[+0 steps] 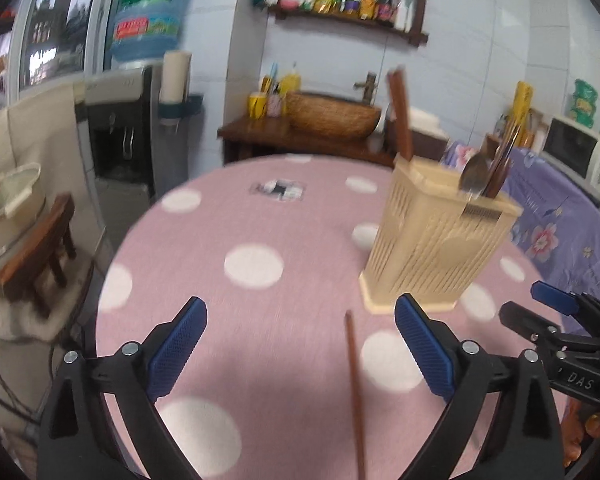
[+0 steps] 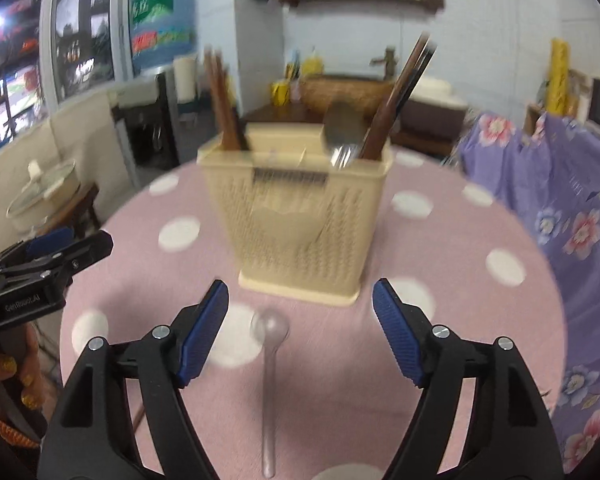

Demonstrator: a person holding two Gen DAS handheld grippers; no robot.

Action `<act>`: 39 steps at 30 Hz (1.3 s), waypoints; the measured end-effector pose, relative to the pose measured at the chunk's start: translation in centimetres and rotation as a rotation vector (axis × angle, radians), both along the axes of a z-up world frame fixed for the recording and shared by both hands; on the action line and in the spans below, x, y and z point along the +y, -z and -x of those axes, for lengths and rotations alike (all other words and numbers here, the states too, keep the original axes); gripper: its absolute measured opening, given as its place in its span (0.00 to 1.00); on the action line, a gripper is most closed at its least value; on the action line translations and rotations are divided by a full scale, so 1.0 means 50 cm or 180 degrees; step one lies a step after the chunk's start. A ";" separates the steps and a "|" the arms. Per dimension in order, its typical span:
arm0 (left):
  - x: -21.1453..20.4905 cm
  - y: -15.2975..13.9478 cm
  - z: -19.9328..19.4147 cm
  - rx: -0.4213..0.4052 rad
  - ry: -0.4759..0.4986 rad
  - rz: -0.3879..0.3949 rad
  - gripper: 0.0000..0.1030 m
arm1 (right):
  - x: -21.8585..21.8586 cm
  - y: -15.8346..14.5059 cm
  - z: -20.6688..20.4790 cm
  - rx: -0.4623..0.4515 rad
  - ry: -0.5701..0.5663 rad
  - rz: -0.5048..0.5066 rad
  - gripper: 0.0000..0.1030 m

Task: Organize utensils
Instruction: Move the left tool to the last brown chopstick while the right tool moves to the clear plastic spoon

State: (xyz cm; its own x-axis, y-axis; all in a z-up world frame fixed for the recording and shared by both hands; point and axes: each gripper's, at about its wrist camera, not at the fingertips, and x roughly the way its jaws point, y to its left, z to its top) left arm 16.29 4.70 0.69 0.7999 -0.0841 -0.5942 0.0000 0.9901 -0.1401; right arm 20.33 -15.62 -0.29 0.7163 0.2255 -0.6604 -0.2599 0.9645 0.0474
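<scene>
While both hand-held grippers gape empty, the left hand-held gripper [image 1: 301, 338] frames a brown chopstick [image 1: 356, 396] on the dotted bench [image 1: 220, 224]. Only the right hand-held gripper [image 2: 300, 320] view shows a clear spoon [image 2: 269, 364] lying before the cream utensil holder [image 2: 300, 216], unobstructed.

Left gripper [image 1: 300, 322]: jaws standing wide apart, nothing pressed between the blue pads [image 1: 178, 348]; tilting down toward the surface below.
Left gripper from the right wrist view [image 2: 70, 240]: showing at the left edge, its black fingers pointing right.
Left hand [image 2: 10, 376]: wrapping around the gripper's handle, fingers with glittery yellow nails curling over it.
Right gripper [image 2: 300, 300]: jaws standing open, blue pads [image 2: 396, 334] touching nothing; angling downward.
Right gripper from the left wrist view [image 1: 528, 304]: sitting at the right edge, fingers pointing left.
</scene>
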 end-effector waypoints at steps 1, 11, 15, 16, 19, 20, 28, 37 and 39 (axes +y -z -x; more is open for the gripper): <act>0.006 0.017 0.001 0.0085 0.0007 0.0026 0.91 | 0.009 0.020 -0.006 0.0111 -0.0049 0.0012 0.72; 0.027 0.064 0.025 0.0284 -0.0034 -0.0117 0.91 | 0.043 0.129 -0.077 0.0711 -0.0110 0.0053 0.69; 0.021 0.072 0.023 0.0318 -0.0005 -0.0137 0.91 | 0.061 0.146 -0.089 0.0706 -0.0095 0.0222 0.65; 0.020 0.074 0.022 0.0331 -0.0004 -0.0142 0.91 | 0.063 0.146 -0.091 0.0703 -0.0098 0.0243 0.64; 0.016 0.081 0.019 0.0359 0.0008 -0.0151 0.91 | 0.074 0.148 -0.100 0.0670 -0.0103 0.0287 0.58; 0.014 0.082 0.018 0.0366 0.0008 -0.0156 0.91 | 0.076 0.148 -0.102 0.0664 -0.0099 0.0285 0.56; -0.006 0.087 0.006 0.0430 0.0111 -0.0202 0.91 | 0.094 0.146 -0.117 0.0633 -0.0137 0.0288 0.36; -0.071 0.097 -0.042 0.0611 0.0473 -0.0249 0.54 | 0.041 0.097 -0.084 0.0435 0.0001 0.0064 0.36; -0.091 0.103 -0.064 0.0689 0.0538 -0.0290 0.43 | 0.030 0.076 -0.070 0.0336 0.0039 0.0042 0.36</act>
